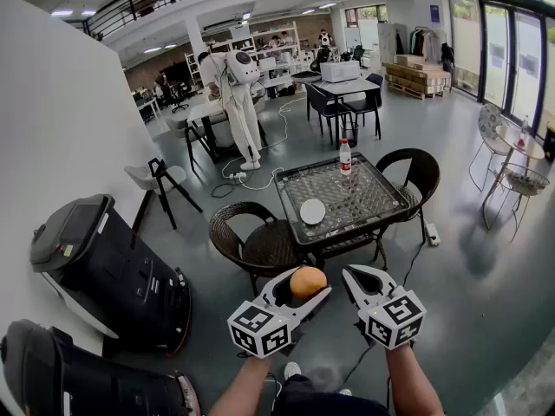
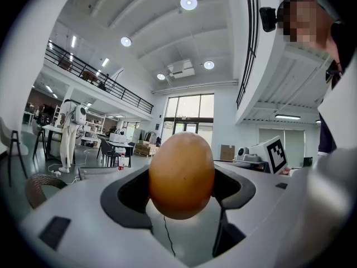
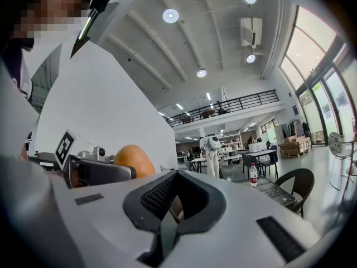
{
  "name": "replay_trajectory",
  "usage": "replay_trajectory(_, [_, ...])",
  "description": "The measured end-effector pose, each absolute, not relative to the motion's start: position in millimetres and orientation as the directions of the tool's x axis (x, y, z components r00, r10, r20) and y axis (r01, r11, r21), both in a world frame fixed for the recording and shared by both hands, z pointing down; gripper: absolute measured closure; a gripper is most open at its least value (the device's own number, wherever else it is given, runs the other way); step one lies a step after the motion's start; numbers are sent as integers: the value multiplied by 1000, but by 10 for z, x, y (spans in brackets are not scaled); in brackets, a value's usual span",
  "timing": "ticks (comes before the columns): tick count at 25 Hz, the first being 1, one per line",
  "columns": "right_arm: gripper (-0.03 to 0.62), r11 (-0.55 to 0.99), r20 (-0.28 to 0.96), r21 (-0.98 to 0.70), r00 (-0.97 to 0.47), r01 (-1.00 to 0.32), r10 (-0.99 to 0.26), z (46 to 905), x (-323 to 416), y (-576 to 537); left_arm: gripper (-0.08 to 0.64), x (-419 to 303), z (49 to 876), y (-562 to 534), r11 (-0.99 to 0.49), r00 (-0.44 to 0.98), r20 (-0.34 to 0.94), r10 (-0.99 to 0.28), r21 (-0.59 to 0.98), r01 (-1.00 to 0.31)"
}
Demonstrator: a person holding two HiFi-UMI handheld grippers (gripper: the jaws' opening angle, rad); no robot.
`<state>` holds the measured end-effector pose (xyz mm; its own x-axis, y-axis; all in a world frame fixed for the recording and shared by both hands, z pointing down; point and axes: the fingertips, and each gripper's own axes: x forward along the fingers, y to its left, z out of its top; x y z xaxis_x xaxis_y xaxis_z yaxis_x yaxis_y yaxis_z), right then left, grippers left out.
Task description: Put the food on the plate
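An orange, egg-shaped piece of food (image 1: 308,282) sits between the jaws of my left gripper (image 1: 301,293), which is shut on it and held up at chest height. In the left gripper view the food (image 2: 181,175) fills the gap between the two dark pads. My right gripper (image 1: 357,277) hovers just right of it, shut and empty; its own view shows the jaws (image 3: 175,205) meeting and the food (image 3: 134,159) off to the left. A small white plate (image 1: 312,211) lies on the glass-topped table (image 1: 364,202) ahead and below.
A water bottle (image 1: 345,157) stands at the table's far edge. Dark wicker chairs (image 1: 260,243) (image 1: 418,172) flank the table. Black bins (image 1: 104,267) stand by the white partition on the left. A white humanoid robot (image 1: 238,94) stands farther back.
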<state>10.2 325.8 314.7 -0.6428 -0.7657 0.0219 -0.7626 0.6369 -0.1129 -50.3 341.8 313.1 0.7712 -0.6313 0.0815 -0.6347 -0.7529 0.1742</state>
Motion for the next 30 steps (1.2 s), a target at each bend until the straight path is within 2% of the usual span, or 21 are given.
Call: replay_trajectory(30, [588, 637, 13, -80, -640, -767, -768, 3111, 422, 3079, 230, -198, 3146, 3271, -755, 770, 72, -634, 153, -637])
